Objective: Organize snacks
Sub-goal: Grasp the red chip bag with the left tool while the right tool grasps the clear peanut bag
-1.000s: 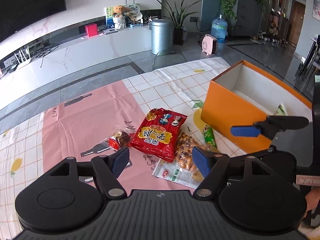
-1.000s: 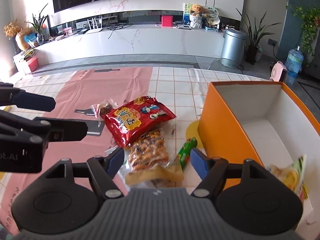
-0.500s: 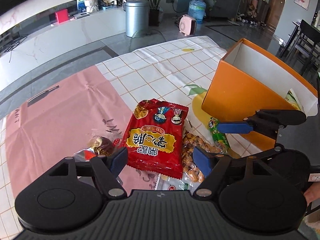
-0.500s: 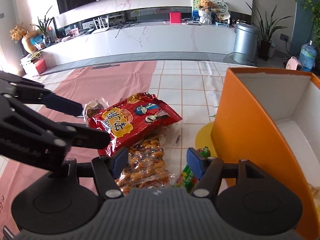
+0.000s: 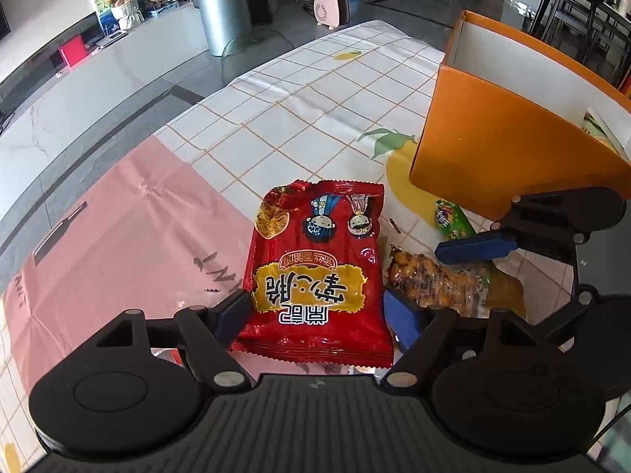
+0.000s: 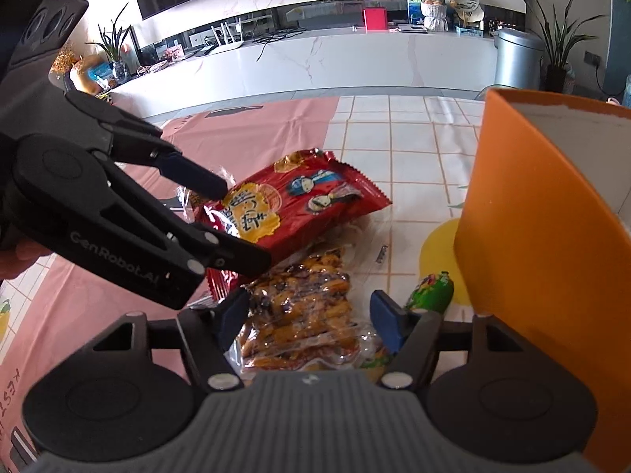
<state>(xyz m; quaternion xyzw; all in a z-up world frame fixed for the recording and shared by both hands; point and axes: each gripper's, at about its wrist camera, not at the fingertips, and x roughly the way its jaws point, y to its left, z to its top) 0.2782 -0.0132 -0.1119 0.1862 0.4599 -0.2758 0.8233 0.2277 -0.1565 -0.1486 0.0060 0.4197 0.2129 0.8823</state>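
Note:
A red snack bag (image 5: 315, 268) lies flat on the table, its near end between the fingers of my left gripper (image 5: 317, 315). The jaws are wide and still opening, and the pads do not press on it. A clear packet of orange-brown snacks (image 6: 299, 307) lies beside it, between the fingers of my right gripper (image 6: 309, 313), whose jaws are also opening without gripping. A green packet (image 6: 432, 291) rests against the foot of the orange box (image 6: 532, 216). The left gripper (image 6: 242, 228) shows from the side over the red bag (image 6: 284, 205). One blue pad of the right gripper (image 5: 473, 246) shows above the clear packet (image 5: 430, 280).
The orange box (image 5: 493, 149) stands open at the right with a snack packet (image 5: 599, 126) inside. A pink and checked tablecloth (image 5: 118, 228) covers the table. Beyond the far edge are a silver bin (image 5: 221, 15) and a white cabinet (image 6: 315, 63).
Both grippers have come down and forward toward the snacks. The left one now straddles the near end of the red bag; the right one sits low over the clear packet.

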